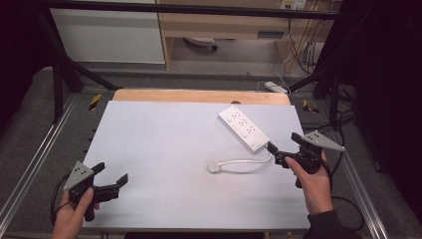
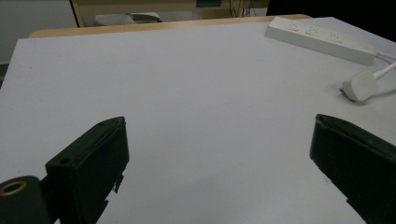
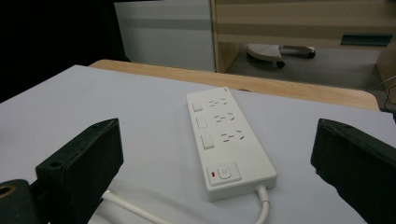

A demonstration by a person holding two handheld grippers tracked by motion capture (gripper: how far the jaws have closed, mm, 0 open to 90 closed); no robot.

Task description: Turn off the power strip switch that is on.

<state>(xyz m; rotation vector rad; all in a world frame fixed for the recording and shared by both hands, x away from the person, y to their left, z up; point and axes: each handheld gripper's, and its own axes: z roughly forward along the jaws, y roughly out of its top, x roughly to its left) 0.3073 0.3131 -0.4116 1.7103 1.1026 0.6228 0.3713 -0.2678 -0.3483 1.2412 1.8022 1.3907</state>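
A white power strip [image 1: 244, 128] with three sockets and a switch lies at an angle on the right half of the pale table top [image 1: 164, 139]. Its white cable [image 1: 246, 162] curls left to a white plug [image 1: 214, 166] lying unplugged on the table. My right gripper [image 1: 282, 141] hovers open just beyond the strip's cable end, and the strip [image 3: 224, 144] lies straight ahead between its jaws with nothing held. My left gripper [image 1: 112, 173] is open near the front left corner, over bare table. From it the strip [image 2: 322, 39] and plug [image 2: 358, 86] appear far off to the right.
A wooden board edge [image 1: 199, 95] runs along the table's far side. Metal rails [image 1: 35, 159] and black frame posts [image 1: 58, 84] flank the table. Another white strip [image 1: 275, 87] and loose cables [image 1: 303, 50] lie on the floor behind, near a wooden cabinet [image 1: 224, 25].
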